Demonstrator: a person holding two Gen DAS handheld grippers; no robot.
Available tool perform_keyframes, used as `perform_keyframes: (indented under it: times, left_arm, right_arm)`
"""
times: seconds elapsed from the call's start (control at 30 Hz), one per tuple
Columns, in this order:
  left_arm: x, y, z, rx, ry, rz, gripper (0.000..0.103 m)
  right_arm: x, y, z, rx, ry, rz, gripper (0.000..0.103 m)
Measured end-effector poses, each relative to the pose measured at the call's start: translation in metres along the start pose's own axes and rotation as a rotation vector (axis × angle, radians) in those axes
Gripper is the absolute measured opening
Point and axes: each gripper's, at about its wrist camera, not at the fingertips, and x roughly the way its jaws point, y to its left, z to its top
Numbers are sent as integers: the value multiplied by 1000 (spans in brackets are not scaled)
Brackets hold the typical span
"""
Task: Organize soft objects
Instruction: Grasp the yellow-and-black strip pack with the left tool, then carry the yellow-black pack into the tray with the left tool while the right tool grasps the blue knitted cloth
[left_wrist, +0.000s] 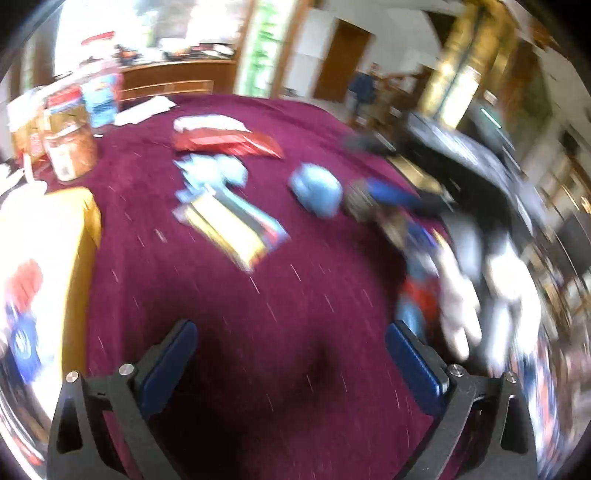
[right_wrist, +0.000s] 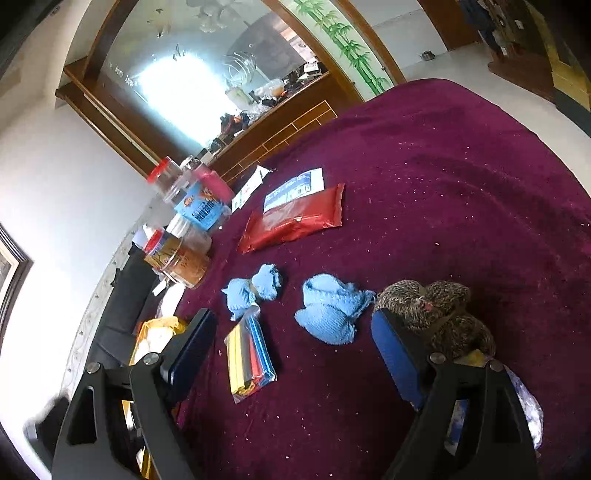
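Blue knits (right_wrist: 330, 314) lie bunched on the maroon cloth (right_wrist: 461, 184), with a smaller blue pair (right_wrist: 255, 291) just to their left and a speckled brown pair (right_wrist: 439, 314) just to their right. A bag of coloured strips (right_wrist: 249, 360) sits near the small blue pair, on the side toward the camera. Farther back lies a red packet (right_wrist: 291, 221) with a white-and-blue packet (right_wrist: 295, 188) touching its far edge. Jars (right_wrist: 181, 258) stand at the cloth's left edge.

Right gripper (right_wrist: 295, 350) hangs above the cloth, jaws spread wide, holding nothing; its right finger sits in front of the brown pair.

Left gripper (left_wrist: 291, 365) is likewise spread and empty over bare cloth. Its view is badly blurred, though the blue knits (left_wrist: 316, 188) and strip bag (left_wrist: 232, 229) still show.
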Motion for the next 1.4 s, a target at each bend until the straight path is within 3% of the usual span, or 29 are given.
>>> perform_keyframes:
  times: [0.1, 0.17, 0.3, 0.4, 0.47, 0.5, 0.53, 0.6, 0.63, 0.73, 1.07, 1.13, 1.27, 1.33, 1.4]
  left_arm:
    - [18, 16, 37, -94, -17, 70, 102]
    - [46, 28, 61, -135, 2, 171, 102]
    - [94, 46, 82, -121, 53, 287, 102]
    - [117, 48, 89, -109, 80, 300, 100]
    - [125, 42, 90, -54, 78, 332, 90]
    - [124, 38, 90, -28, 67, 326, 76]
    - [122, 36, 89, -17, 62, 320, 51]
    - [119, 32, 90, 16, 62, 288, 31]
    - [116, 31, 91, 22, 67, 266, 24]
    - [108, 35, 93, -4, 69, 212, 20]
    - [50, 38, 75, -41, -12, 83, 20]
    - [36, 43, 70, -54, -29, 63, 20]
    - [28, 50, 59, -64, -10, 35, 22]
    - [30, 51, 53, -57, 13, 37, 41]
    - [31, 50, 46, -42, 28, 49, 52]
  right_arm:
    - [5, 5, -3, -12, -2, -5, 85]
    - [9, 6, -4, -5, 0, -1, 85]
    - [12, 8, -4, -20, -3, -10, 85]
    - [11, 10, -4, -28, -6, -15, 85]
    - [11, 11, -4, -30, -9, -17, 85]
    - [12, 11, -4, -32, -9, -19, 85]
    - [13, 13, -4, -38, -9, -24, 85]
    - [16, 16, -5, -54, -6, -35, 86]
    - [16, 17, -5, -61, -3, -38, 86]
    - [20, 22, -9, -89, 1, -57, 86]
    - [24, 29, -20, -143, 11, -104, 86]
    - [28, 28, -22, -143, 23, -123, 92]
    - [41, 22, -25, -115, 80, -162, 93]
    - [38, 23, -26, -118, 64, -161, 93]
    - [40, 23, -26, -116, 73, -164, 93]
